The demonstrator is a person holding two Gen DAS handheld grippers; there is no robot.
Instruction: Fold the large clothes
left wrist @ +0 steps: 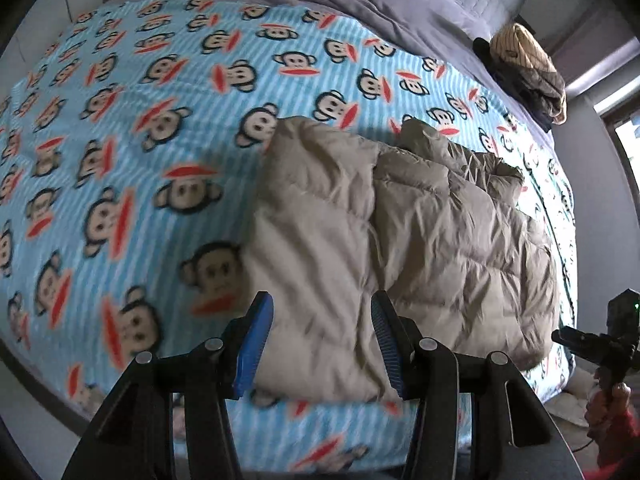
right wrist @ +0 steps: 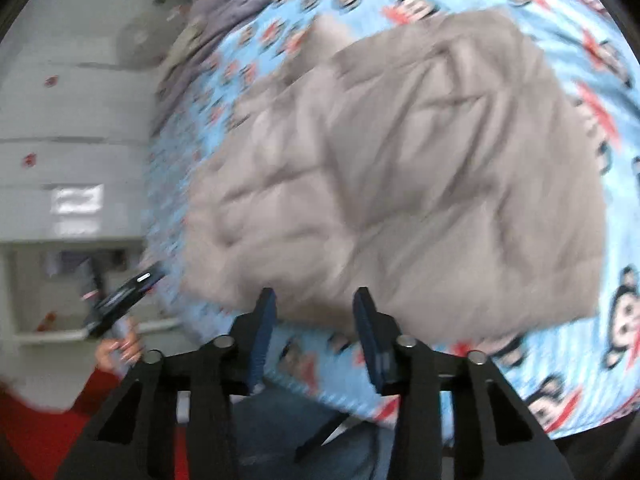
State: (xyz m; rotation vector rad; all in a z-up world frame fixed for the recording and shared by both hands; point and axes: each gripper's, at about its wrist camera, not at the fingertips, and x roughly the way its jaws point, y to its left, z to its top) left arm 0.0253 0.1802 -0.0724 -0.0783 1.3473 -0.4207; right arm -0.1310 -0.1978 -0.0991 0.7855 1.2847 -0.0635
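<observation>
Jacket: a beige quilted puffer jacket (left wrist: 404, 240) lies folded on the bed, a thick doubled slab with a raised fold running from 12 to 6 o'clock through its middle in the left wrist view. In the right wrist view the same jacket (right wrist: 400, 176) fills the centre, blurred.
Jacket's place: toward the near edge of the bed, right of centre in the left wrist view; nothing lies on top of it.
Blanket: a light-blue striped blanket with cartoon monkey faces (left wrist: 132, 152) lies under the jacket and shows around it at 9, 12 and 3 o'clock.
Left tongs: the left tongs (left wrist: 322, 340) hang above the jacket's near edge, at 6 o'clock in their own view, blue pads parted about halfway with nothing between them and no fabric pinched.
Right tongs: the right tongs (right wrist: 314, 332) hang above the jacket's near corner, pads parted somewhat less than halfway, holding nothing.
Other views of the tools: the right tool's dark body shows at 4 o'clock in the left wrist view, gripped by a hand (left wrist: 612, 396) with a red sleeve; the left tool shows at 8 o'clock in the right wrist view.
Bedding beyond: a grey duvet (left wrist: 360, 4) lies at 12 o'clock past the blanket.
Clothes pile: a heap of tan and dark garments (left wrist: 528, 68) sits at 2 o'clock, well apart from the jacket.
</observation>
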